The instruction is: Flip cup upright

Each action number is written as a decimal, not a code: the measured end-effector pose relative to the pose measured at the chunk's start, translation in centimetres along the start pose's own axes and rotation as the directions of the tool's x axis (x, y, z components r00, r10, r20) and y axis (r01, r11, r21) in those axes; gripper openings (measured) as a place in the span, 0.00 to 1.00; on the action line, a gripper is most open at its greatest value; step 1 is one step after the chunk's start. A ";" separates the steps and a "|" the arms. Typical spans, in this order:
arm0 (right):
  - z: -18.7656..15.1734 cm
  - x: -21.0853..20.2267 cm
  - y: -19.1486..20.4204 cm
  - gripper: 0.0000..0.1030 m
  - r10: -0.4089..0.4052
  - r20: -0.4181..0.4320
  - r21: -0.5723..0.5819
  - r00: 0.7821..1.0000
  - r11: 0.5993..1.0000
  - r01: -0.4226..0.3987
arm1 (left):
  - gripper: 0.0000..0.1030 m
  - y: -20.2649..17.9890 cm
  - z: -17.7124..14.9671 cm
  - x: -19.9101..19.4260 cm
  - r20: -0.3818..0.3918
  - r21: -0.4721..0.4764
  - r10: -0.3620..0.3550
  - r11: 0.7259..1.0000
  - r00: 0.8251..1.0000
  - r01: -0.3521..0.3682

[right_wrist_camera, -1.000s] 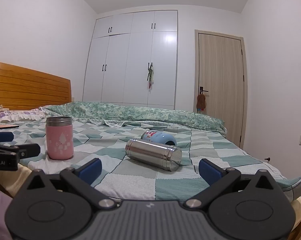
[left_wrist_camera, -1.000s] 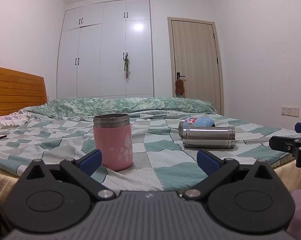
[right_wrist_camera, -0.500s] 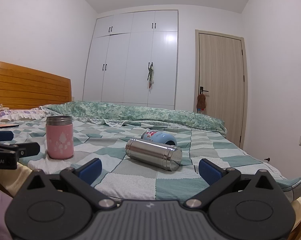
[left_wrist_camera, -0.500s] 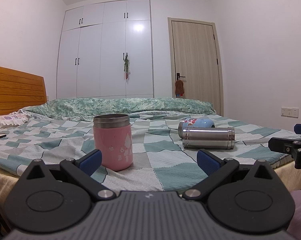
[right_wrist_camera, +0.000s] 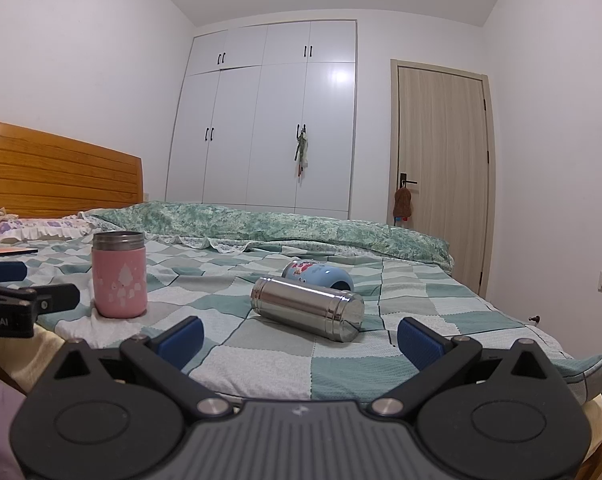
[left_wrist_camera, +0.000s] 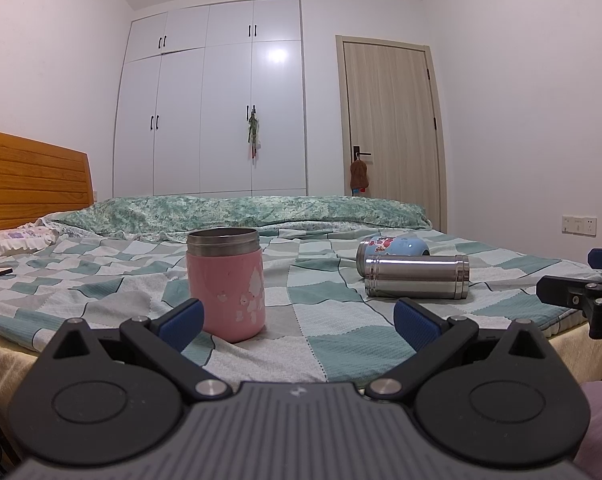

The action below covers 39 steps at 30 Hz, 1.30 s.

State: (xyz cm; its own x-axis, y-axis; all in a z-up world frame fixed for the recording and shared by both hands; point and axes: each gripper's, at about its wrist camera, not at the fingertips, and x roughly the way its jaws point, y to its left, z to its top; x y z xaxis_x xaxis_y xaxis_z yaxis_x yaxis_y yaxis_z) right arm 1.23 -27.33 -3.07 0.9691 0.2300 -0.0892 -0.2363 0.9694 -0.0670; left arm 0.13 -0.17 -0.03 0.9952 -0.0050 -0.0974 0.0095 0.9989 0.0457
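A pink cup [left_wrist_camera: 226, 284] with a steel rim stands upright on the checkered bed; it also shows in the right wrist view [right_wrist_camera: 119, 275]. A steel cup [left_wrist_camera: 416, 276] lies on its side to the right, seen closer in the right wrist view [right_wrist_camera: 307, 306]. A blue cup [left_wrist_camera: 395, 248] with a red pattern lies on its side just behind it, also in the right wrist view [right_wrist_camera: 319, 275]. My left gripper [left_wrist_camera: 297, 322] is open and empty, just short of the pink cup. My right gripper [right_wrist_camera: 299, 338] is open and empty, in front of the steel cup.
The checkered bedspread [left_wrist_camera: 341, 320] covers the bed, with a rolled green quilt [left_wrist_camera: 241, 210] at the far side. A wooden headboard [right_wrist_camera: 57, 176] and pillows are at the left. The other gripper shows at each view's edge [left_wrist_camera: 577, 292] [right_wrist_camera: 17, 300]. Wardrobe and door stand behind.
Almost nothing has changed. Both grippers have stayed open, and the cups have not moved.
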 end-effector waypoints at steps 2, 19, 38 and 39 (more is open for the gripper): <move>0.0 0.0 0.0 1.00 0.000 0.000 0.000 1.000 1.000 0.000 | 1.00 0.0 0.0 0.0 0.000 -0.001 0.000 1.000 1.000 0.000; 0.0 0.1 0.0 1.00 -0.001 -0.001 -0.002 1.000 1.000 0.001 | 1.00 0.1 0.1 -0.4 0.001 -0.003 -0.002 1.000 1.000 0.002; 0.0 0.1 0.1 1.00 -0.001 -0.002 -0.003 1.000 1.000 0.001 | 1.00 0.1 0.1 -0.4 0.002 -0.002 -0.003 1.000 1.000 0.003; 0.0 0.1 0.1 1.00 -0.001 -0.002 -0.003 1.000 1.000 0.001 | 1.00 0.1 0.1 -0.4 0.001 -0.002 -0.003 1.000 1.000 0.003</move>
State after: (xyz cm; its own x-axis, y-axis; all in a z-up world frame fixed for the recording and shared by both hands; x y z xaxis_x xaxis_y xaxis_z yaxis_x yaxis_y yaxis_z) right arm 1.30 -27.23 -3.09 0.9691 0.2293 -0.0911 -0.2359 0.9692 -0.0702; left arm -0.28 -0.07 0.12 0.9953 -0.0077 -0.0963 0.0119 0.9990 0.0435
